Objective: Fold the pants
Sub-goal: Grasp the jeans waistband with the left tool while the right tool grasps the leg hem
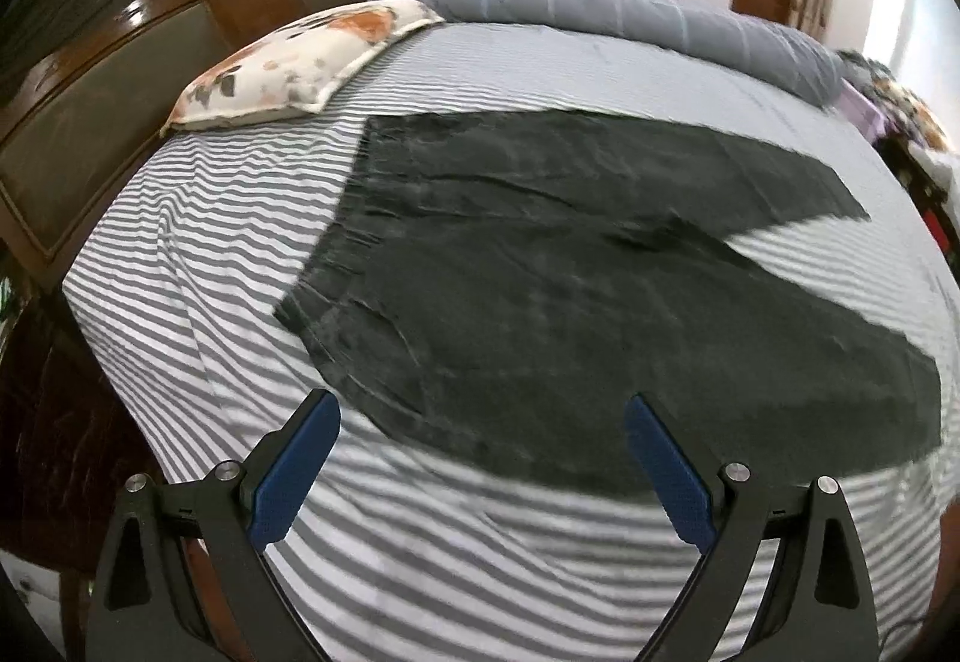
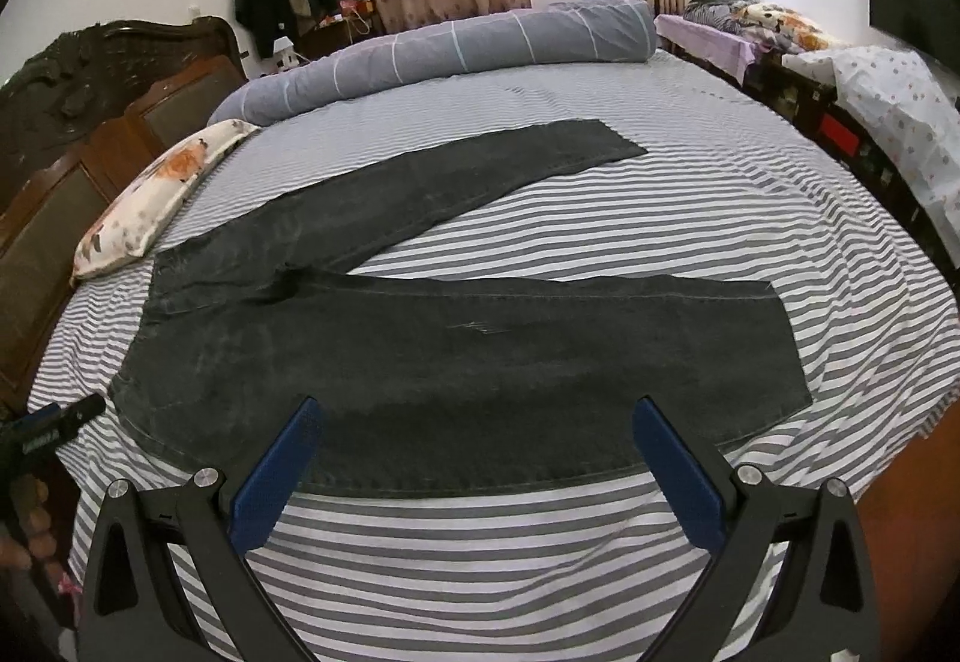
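Note:
Dark grey pants [image 1: 540, 266] lie flat and spread on the striped bed, waistband toward the headboard at the left, both legs fanning out to the right. My left gripper [image 1: 483, 410] hovers open just above the bed at the near edge of the hip, with nothing between its blue pads. In the right wrist view the pants [image 2: 456, 356] show their near leg across the middle and their far leg angled away. My right gripper [image 2: 474, 416] is open over the near leg's lower edge and holds nothing. The left gripper [image 2: 54, 428] peeks in at the far left.
A floral pillow [image 1: 300, 62] lies by the carved wooden headboard [image 1: 120, 62]. A rolled grey duvet [image 2: 432, 50] runs along the bed's far side. The striped sheet [image 2: 480, 560] fills the foreground. A second bed with piled bedding [image 2: 840, 62] stands to the right.

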Demonstrator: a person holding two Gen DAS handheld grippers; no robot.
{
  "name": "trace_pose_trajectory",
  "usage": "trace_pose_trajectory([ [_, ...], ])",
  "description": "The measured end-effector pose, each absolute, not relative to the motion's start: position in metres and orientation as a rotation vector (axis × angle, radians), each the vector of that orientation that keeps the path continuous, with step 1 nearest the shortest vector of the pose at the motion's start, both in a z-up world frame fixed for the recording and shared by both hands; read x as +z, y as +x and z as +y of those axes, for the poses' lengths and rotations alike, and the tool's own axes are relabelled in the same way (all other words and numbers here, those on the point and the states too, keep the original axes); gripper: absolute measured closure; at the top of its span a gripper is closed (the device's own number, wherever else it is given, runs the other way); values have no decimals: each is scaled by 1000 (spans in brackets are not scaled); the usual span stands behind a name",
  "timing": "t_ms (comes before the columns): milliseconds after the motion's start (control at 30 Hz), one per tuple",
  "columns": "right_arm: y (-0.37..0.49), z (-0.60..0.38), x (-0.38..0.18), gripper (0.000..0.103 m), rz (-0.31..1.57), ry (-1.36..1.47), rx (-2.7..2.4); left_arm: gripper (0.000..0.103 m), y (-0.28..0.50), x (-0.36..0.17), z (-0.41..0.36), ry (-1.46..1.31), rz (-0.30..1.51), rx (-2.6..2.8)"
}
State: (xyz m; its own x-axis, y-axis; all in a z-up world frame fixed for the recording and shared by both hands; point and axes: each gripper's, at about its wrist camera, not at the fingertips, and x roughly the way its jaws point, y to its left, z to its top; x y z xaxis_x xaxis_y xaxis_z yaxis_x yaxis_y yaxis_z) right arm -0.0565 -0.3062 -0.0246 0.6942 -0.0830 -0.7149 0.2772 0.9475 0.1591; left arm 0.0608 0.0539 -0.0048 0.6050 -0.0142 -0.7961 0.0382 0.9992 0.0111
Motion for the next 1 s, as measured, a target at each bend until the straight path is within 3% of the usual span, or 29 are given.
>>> trace_pose_trajectory([
  [233, -23, -300, -26, 1, 813, 211, -182, 10, 120, 4, 102, -10, 857, 6],
  [767, 137, -294, -24, 1, 827, 173, -131, 57, 282, -45, 172, -238, 899, -186],
  [1000, 196, -274, -46, 1, 857, 151, -97, 68, 342, -80, 187, -312, 951, -260],
])
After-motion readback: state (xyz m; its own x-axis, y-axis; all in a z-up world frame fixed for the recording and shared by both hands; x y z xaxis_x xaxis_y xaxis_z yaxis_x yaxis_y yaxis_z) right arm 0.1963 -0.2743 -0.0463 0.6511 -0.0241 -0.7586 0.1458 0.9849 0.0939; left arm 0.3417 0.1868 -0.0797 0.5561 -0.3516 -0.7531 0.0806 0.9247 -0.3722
